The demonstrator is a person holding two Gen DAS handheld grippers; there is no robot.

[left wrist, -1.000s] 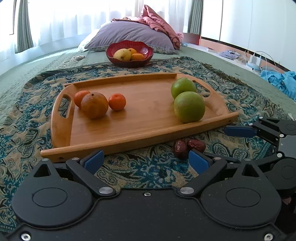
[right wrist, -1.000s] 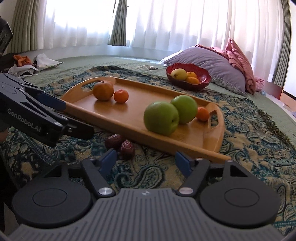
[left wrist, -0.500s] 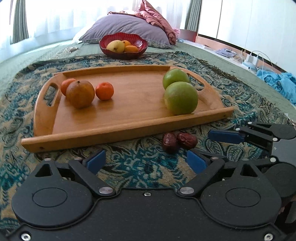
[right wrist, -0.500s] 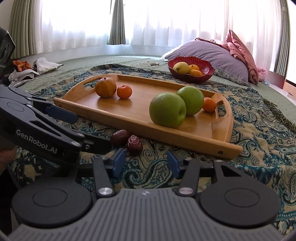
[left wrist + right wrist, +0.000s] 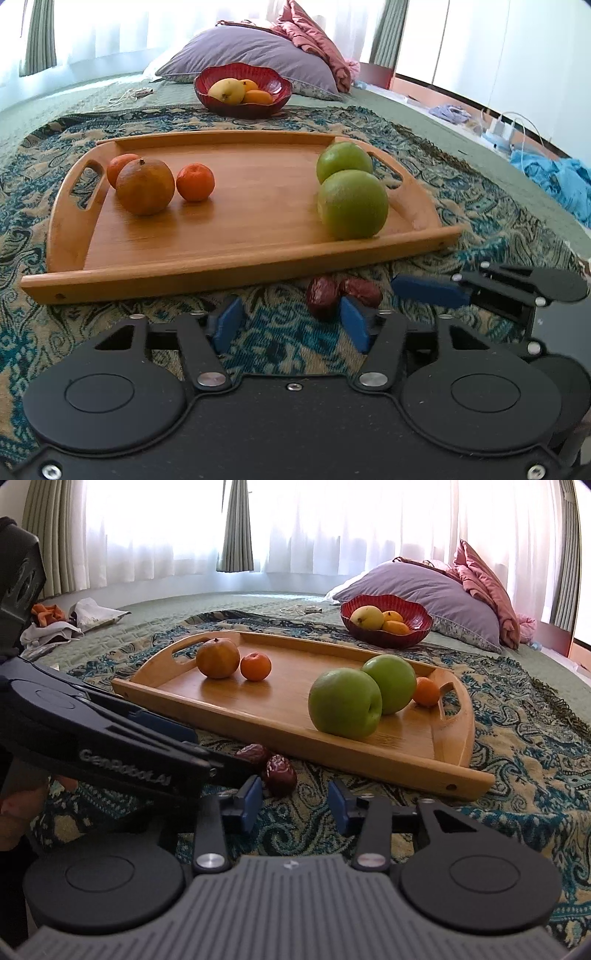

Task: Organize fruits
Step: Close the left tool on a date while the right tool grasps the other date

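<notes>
I've just been narrowing both jaws, left gripper [image 5: 291, 325] and right gripper [image 5: 295, 803] still half-open, empty, dates [image 5: 341, 293] ungrasped beside the tray [image 5: 236, 273].

Daylight floods in through sheer curtains [image 5: 332, 524] at twelve o'clock in the right wrist view, blown out to plain white with no detail. In the left wrist view the same glare sits from eleven to twelve o'clock, and the white wall [image 5: 517, 55] at two o'clock is also overexposed. The wooden tray [image 5: 258, 236] carries soft reflections and short shadows falling toward six o'clock. Both views bend strongly at the rims, with dark corners. The middle is fairly sharp; the black gripper bodies at six o'clock lie in shade, slightly soft.
</notes>
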